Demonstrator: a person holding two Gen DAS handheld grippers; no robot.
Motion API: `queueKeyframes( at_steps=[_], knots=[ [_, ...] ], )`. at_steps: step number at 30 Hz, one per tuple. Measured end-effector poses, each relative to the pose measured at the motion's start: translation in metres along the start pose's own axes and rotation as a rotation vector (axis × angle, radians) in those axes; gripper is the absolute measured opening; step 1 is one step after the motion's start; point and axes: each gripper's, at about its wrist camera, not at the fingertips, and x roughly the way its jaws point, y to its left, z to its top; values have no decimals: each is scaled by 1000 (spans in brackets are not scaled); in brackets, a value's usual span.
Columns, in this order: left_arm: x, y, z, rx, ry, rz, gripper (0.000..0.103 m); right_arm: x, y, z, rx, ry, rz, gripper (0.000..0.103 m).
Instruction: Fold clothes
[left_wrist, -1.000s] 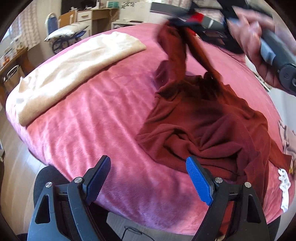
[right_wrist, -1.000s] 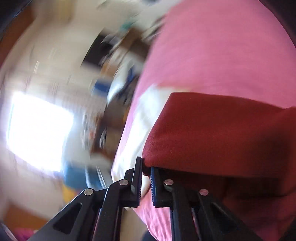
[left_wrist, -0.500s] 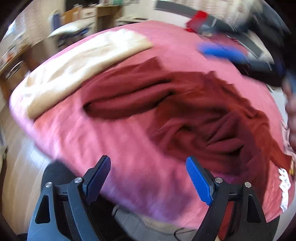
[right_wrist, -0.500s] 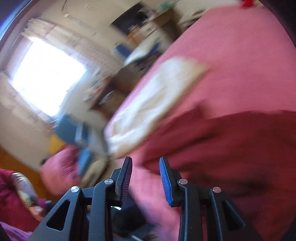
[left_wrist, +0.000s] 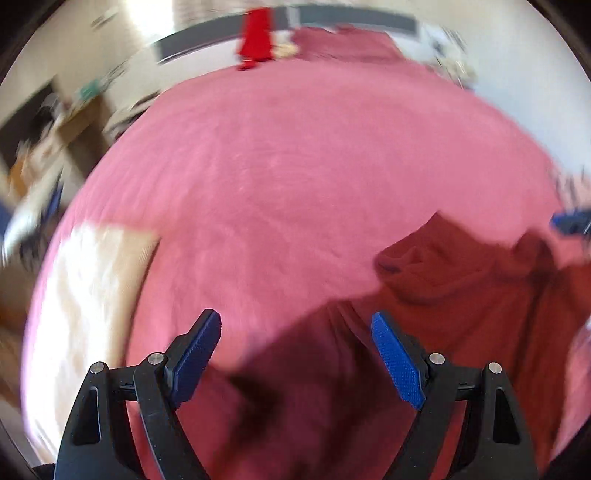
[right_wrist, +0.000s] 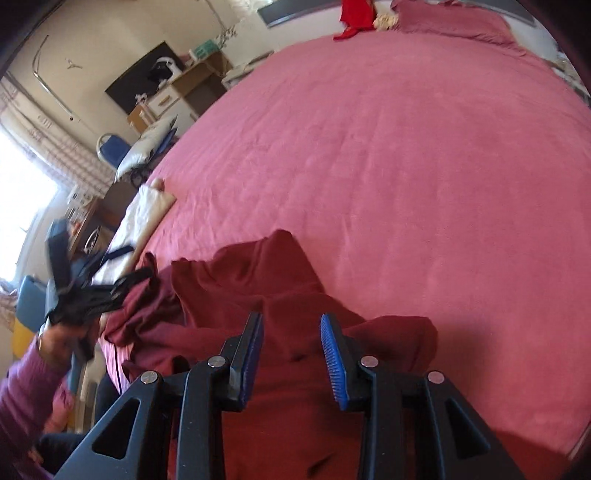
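On the pink bedspread (right_wrist: 424, 166), near its front edge, a dark red garment (right_wrist: 236, 295) lies rumpled and bunched, not flat, no clean fold visible. Cream folded garment (right_wrist: 147, 210) sits well apart toward the left side of the bed, next to the left tool.

Right gripper (right_wrist: 291, 354): fingers partly apart, nothing pinched, hovering directly over the red cloth; fabric shows in the gap and under both pads. Left gripper (left_wrist: 295, 354): fingers wide, nothing held; left view is motion-blurred, red cloth lies below and off to its right, with a raised hump (left_wrist: 417, 254) ahead-right of the fingertips. In the right wrist view the left tool (right_wrist: 88, 295) is seen at the garment's left end, held by a hand (right_wrist: 62, 336) in a purple sleeve; contact with cloth can't be told.

Key relation: the heap runs roughly left-to-right along the front of the bed, one gripper at each end, right one nearer the bulk. Likely judgement: garment needs spreading or a grip on its edges before a neat fold is possible; edges and sleeves too crumpled to identify. Bunched knit will drag and slump if lifted from one point.
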Motion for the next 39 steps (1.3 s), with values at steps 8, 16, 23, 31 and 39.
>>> queueKeyframes(
  at_steps=[8,16,23,31,39],
  knots=[
    [59,7,23,68,160,-268,85,54,-28,23,-28,182,62,37],
    [68,7,22,162,171,-392,85,114,-12,35,-242,406,20,38],
    [74,7,34,178,152,-416,85,126,-6,34,-280,431,66,42],
    [67,-16,15,316,238,-587,86,119,0,17,-329,447,137,42],
    [67,-20,33,248,269,-682,86,116,-10,20,-269,426,190,42]
  ],
)
